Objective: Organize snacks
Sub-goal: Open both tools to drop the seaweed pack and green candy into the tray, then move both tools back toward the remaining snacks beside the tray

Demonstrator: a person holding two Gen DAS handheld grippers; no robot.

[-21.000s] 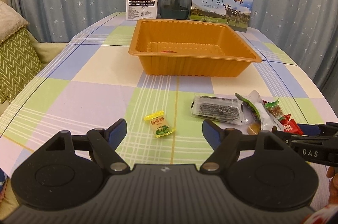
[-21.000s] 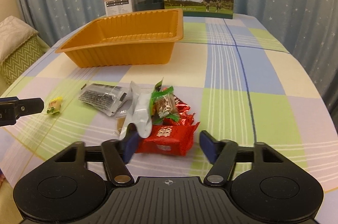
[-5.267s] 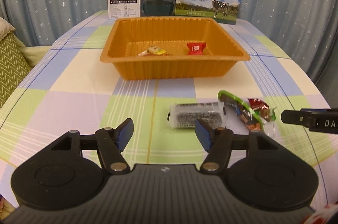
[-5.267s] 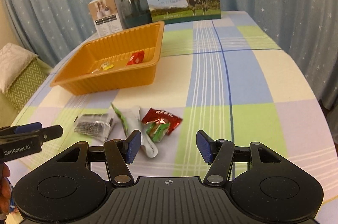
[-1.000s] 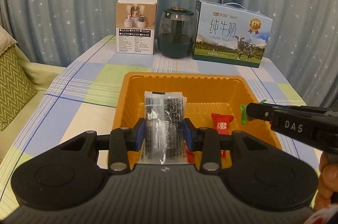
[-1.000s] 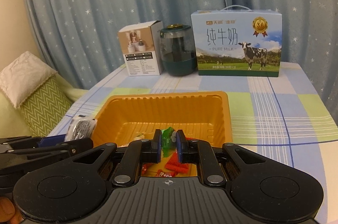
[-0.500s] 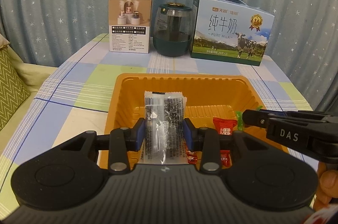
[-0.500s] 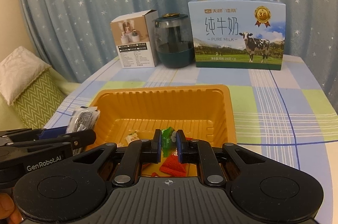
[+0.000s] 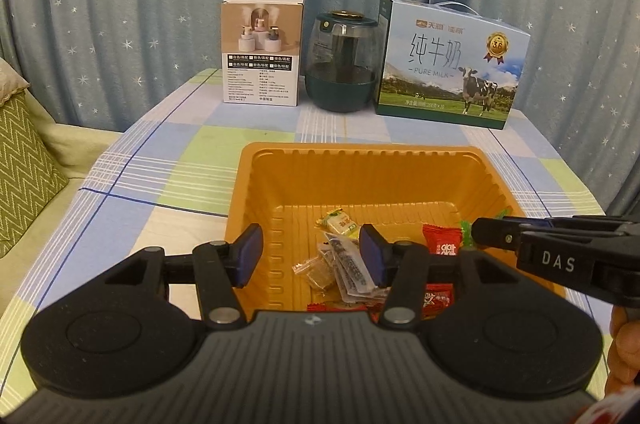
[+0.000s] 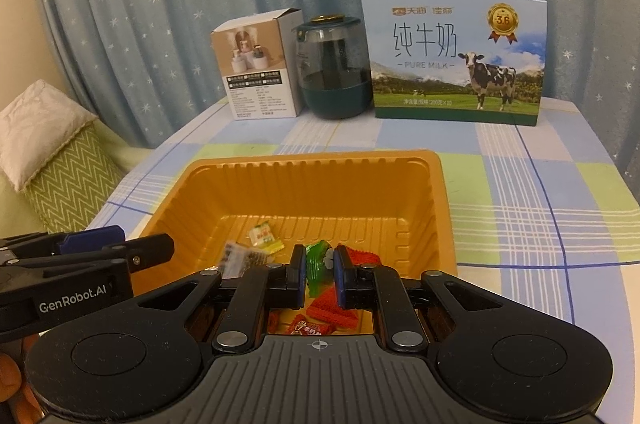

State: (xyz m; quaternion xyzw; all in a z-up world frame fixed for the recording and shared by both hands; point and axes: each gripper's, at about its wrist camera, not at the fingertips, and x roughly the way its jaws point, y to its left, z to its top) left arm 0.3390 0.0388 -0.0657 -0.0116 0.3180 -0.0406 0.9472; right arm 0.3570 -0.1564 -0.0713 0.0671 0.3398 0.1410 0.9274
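An orange tray (image 9: 360,168) (image 10: 308,184) holds several snacks. My left gripper (image 9: 311,256) is open above the tray's near left part. The clear packet of dark snack (image 9: 352,270) (image 10: 240,258) lies in the tray below it, next to a yellow-green candy (image 9: 338,222) (image 10: 264,236) and red packets (image 9: 440,244). My right gripper (image 10: 320,272) is shut on a green-wrapped snack (image 10: 316,264) above the tray's near side, over red packets (image 10: 332,312). It shows from the side in the left wrist view (image 9: 480,236).
At the table's far edge stand a white box (image 9: 260,52), a dark green jar (image 9: 342,64) and a blue milk carton (image 9: 452,64). A starred curtain hangs behind. A green zigzag cushion (image 10: 68,176) lies on a sofa at the left.
My left gripper has opened and the clear dark-snack packet has dropped into the tray. My right gripper still holds the green snack over the tray.
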